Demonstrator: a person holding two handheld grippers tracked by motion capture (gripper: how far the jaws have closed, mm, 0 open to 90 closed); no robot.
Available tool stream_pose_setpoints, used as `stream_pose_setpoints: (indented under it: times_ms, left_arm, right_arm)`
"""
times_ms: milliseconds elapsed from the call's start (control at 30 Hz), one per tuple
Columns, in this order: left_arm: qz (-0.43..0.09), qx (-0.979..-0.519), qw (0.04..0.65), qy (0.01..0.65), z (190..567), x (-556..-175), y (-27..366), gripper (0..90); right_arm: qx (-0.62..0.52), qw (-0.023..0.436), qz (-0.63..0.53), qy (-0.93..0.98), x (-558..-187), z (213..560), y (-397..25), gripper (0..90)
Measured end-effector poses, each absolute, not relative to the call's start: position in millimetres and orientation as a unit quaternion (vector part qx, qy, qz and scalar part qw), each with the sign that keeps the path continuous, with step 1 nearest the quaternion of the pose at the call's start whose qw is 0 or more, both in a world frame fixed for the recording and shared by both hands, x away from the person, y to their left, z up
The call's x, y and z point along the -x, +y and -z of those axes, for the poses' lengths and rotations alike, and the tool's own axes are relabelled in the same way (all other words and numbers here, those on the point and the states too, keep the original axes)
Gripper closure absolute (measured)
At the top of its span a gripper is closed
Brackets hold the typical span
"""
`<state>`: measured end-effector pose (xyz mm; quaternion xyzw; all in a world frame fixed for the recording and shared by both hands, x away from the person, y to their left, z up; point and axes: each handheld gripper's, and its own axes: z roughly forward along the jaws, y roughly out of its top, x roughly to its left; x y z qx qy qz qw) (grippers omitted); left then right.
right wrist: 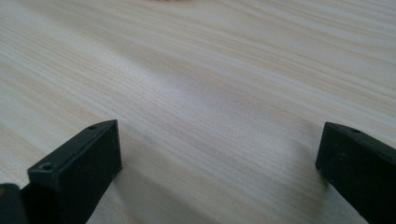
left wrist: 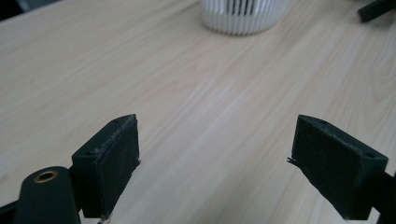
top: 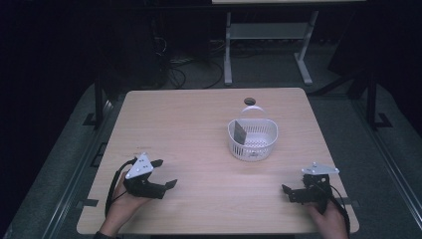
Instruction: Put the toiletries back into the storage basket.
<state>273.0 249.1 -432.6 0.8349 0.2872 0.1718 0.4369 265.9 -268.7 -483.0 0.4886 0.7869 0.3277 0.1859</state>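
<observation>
A white slatted basket with a handle stands on the wooden table, right of centre. A dark flat card-like piece leans inside it at its left wall. My left gripper rests near the front left, held by a hand, open, with bare wood between its jaws. Held at the front right, my right gripper is open and holds nothing. The left gripper view has my left gripper wide apart, the basket far ahead and the other gripper's tip at the top right. My right gripper spans bare wood.
A round cable hole sits in the table just behind the basket. Beyond the far edge stand a white desk frame and floor cables. Dark stands flank the table on both sides.
</observation>
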Motion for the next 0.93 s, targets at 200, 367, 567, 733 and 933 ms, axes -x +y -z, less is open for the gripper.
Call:
stream_pose_setpoints:
  times_ms: [200, 367, 567, 733, 933]
  left_arm:
    - [-0.170, -0.837, 0.413, 0.317, 449.6, -265.2, 266.7, 14.1]
    - [-0.189, -0.837, 0.387, 0.338, 458.7, -260.6, 279.9, 13.3]
    - [-0.190, -0.838, 0.367, 0.356, 468.7, -261.3, 287.6, 13.2]
    - [-0.188, -0.842, 0.354, 0.360, 474.0, -263.4, 287.4, 13.0]
    - [-0.168, -0.840, 0.357, 0.372, 474.5, -266.4, 290.4, 12.9]
  right_arm:
    - [-0.489, 0.186, -0.328, 0.787, -265.9, 483.0, -268.7, 0.0]
    - [-0.489, 0.186, -0.328, 0.787, -265.9, 483.0, -268.6, 0.0]
    - [-0.489, 0.186, -0.328, 0.787, -265.9, 483.0, -268.7, 0.0]
    - [-0.489, 0.186, -0.328, 0.787, -265.9, 483.0, -268.7, 0.0]
    - [-0.489, 0.186, -0.328, 0.787, -265.8, 483.0, -268.6, 0.0]
